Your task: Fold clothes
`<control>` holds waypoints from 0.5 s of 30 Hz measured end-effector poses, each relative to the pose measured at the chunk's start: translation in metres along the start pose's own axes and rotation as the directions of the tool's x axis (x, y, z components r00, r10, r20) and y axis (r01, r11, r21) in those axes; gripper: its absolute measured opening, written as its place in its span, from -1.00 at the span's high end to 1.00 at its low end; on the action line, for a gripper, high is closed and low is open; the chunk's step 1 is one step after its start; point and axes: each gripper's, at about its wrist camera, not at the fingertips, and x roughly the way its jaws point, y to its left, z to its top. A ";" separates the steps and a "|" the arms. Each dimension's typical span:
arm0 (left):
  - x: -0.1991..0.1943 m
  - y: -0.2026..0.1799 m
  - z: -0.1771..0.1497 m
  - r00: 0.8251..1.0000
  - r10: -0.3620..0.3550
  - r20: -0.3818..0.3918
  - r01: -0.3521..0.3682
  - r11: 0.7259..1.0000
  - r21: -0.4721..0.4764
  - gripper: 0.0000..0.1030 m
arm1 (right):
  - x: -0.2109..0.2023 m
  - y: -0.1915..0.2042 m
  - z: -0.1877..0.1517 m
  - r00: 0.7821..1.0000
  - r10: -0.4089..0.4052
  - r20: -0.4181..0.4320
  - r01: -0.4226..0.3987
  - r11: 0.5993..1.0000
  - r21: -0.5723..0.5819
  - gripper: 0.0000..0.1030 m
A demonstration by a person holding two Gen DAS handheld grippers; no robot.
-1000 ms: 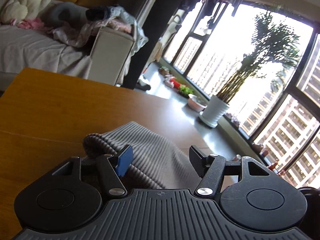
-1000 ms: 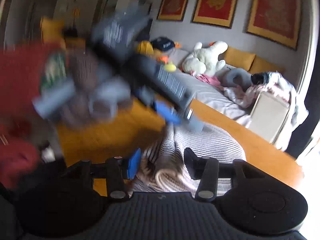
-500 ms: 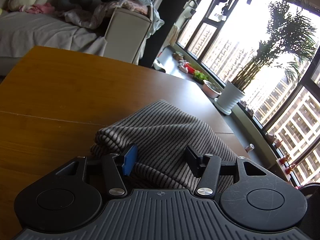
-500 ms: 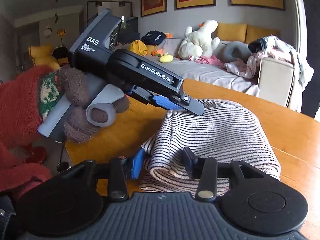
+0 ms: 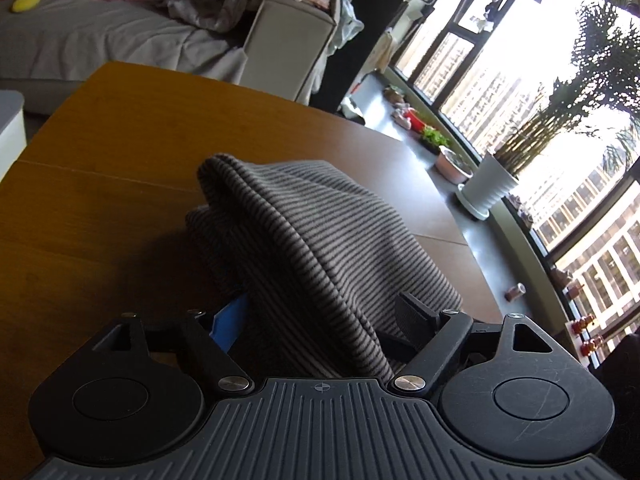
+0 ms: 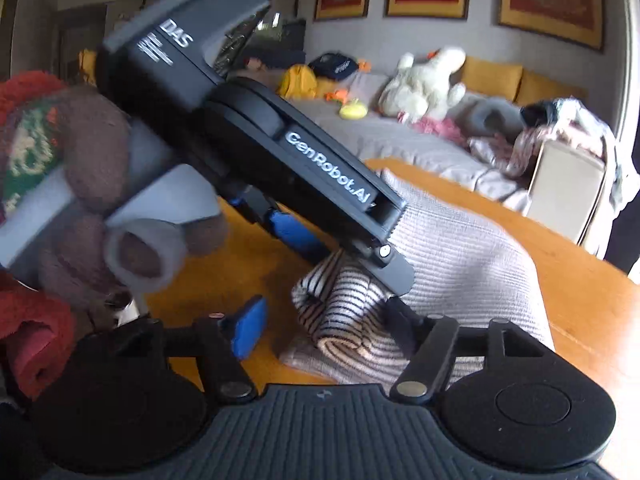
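Wooden table [image 5: 100, 208] carries the striped knit garment [image 6: 460, 248], grey-and-dark stripes, folded into a thick bundle with a rolled near edge. Left gripper [image 5: 320, 316] and right gripper [image 6: 324, 320]: jaws opening, fabric between them, pads releasing it.

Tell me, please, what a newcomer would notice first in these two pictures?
First, the striped garment folded on the wooden table, lying between both grippers' opening jaws. Then the left gripper, held by a gloved hand and filling the right wrist view's left half. Last, the bright window with a potted plant.
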 end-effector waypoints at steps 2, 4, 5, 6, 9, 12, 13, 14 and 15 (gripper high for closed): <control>0.012 0.003 -0.002 1.000 0.009 -0.028 -0.010 1.000 -0.019 -0.57 | -0.018 -0.021 0.001 0.999 0.036 0.001 -0.036 0.998 0.056 -0.38; 0.020 0.008 -0.002 0.999 -0.009 -0.041 0.008 0.999 -0.040 -0.58 | -0.040 -0.052 0.003 0.999 0.041 0.013 -0.043 0.987 0.157 -0.59; 0.022 0.009 -0.002 0.999 -0.012 -0.044 0.010 0.999 -0.039 -0.59 | -0.047 -0.068 0.004 0.999 0.033 0.019 -0.037 0.977 0.212 -0.64; 0.023 0.009 -0.001 0.999 -0.013 -0.045 0.012 0.999 -0.032 -0.60 | -0.053 -0.089 0.004 0.999 0.020 0.025 -0.027 0.958 0.287 -0.65; 0.026 0.010 0.001 0.999 -0.022 -0.046 0.021 1.000 -0.015 -0.62 | -0.053 -0.137 -0.002 1.000 0.011 0.024 -0.021 0.893 0.450 -0.75; 0.027 0.013 0.001 0.998 -0.040 -0.042 0.040 0.999 -0.005 -0.63 | -0.033 -0.173 -0.018 0.999 0.041 -0.020 -0.022 0.811 0.584 -0.77; 0.027 0.014 0.001 0.998 -0.047 -0.040 0.047 0.999 -0.003 -0.63 | -0.020 -0.182 -0.024 0.997 0.070 -0.035 -0.033 0.785 0.618 -0.77; 0.027 0.016 0.000 0.998 -0.054 -0.039 0.054 0.999 -0.002 -0.62 | -0.010 -0.184 -0.028 0.994 0.096 -0.046 -0.045 0.773 0.633 -0.77; 0.026 0.018 0.000 0.997 -0.061 -0.038 0.061 0.998 -0.003 -0.61 | 0.000 -0.184 -0.032 0.991 0.122 -0.056 -0.057 0.763 0.644 -0.77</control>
